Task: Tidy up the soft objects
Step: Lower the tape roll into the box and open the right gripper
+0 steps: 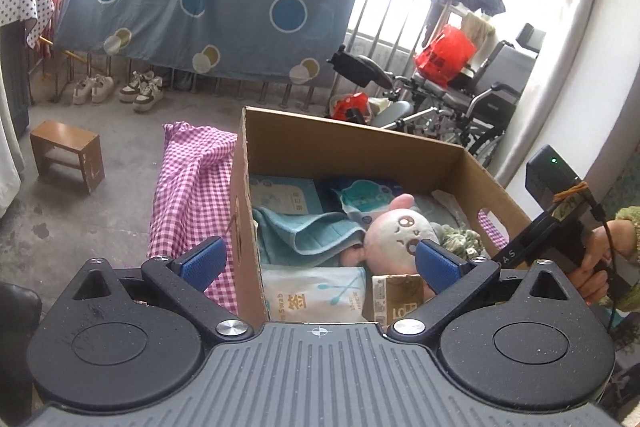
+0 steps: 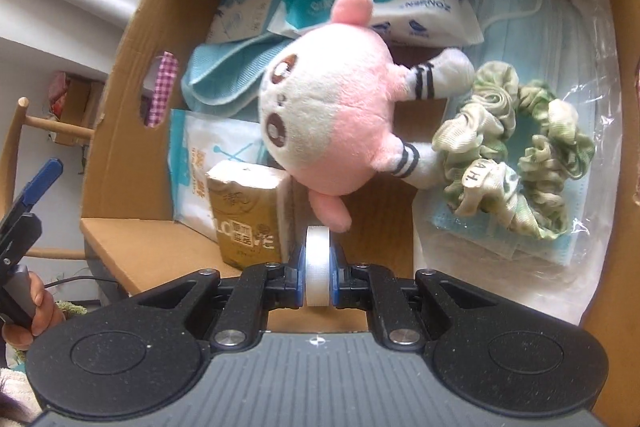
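Above the cardboard box [image 2: 132, 131], the right gripper [image 2: 318, 287] pinches a white tape roll [image 2: 318, 263] to drop it beside the pink plush toy [image 2: 332, 107]; the left gripper [image 1: 320, 263] waits wide open, holding nothing.

1. A blue sheet [image 1: 200, 7] printed with circles and triangles hangs over a railing below bright windows.
2. Two pairs of sneakers [image 1: 120, 89] stand on the concrete floor beneath it.
3. A small wooden stool [image 1: 68, 155] sits apart at left.
4. A folded wheelchair [image 1: 460, 99] carries a red plastic bag [image 1: 444, 55].
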